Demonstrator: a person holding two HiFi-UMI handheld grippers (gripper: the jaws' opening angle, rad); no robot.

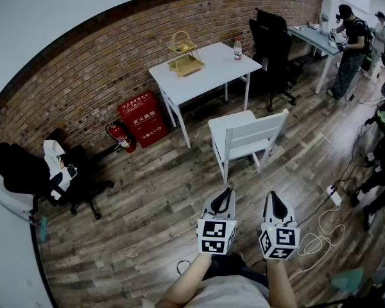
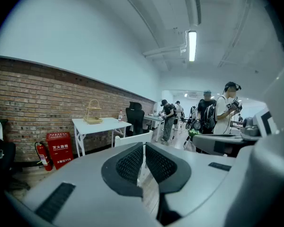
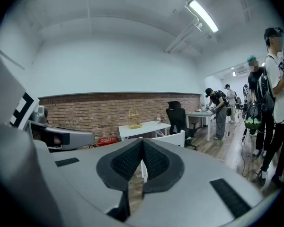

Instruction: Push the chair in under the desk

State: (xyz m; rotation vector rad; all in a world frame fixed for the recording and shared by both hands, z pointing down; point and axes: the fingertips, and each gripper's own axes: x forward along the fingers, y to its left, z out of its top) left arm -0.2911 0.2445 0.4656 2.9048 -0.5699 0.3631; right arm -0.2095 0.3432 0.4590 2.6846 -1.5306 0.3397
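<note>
A white wooden chair (image 1: 246,137) stands on the plank floor a little in front of the white desk (image 1: 205,72), its slatted back toward me. The same chair (image 2: 134,138) shows beyond the left jaws, and the chair (image 3: 173,139) shows past the right jaws too. My left gripper (image 1: 229,190) and right gripper (image 1: 271,195) hover side by side near my body, well short of the chair. Both are shut with nothing between the pads. A wire basket (image 1: 184,55) and a bottle (image 1: 237,49) rest on the desk.
A red fire-equipment box (image 1: 143,118) and an extinguisher (image 1: 120,137) sit against the brick wall. Black office chairs (image 1: 273,43) (image 1: 42,175) stand right and left. People (image 1: 351,47) work at a far desk. A power strip (image 1: 334,196) with white cable lies on the floor at right.
</note>
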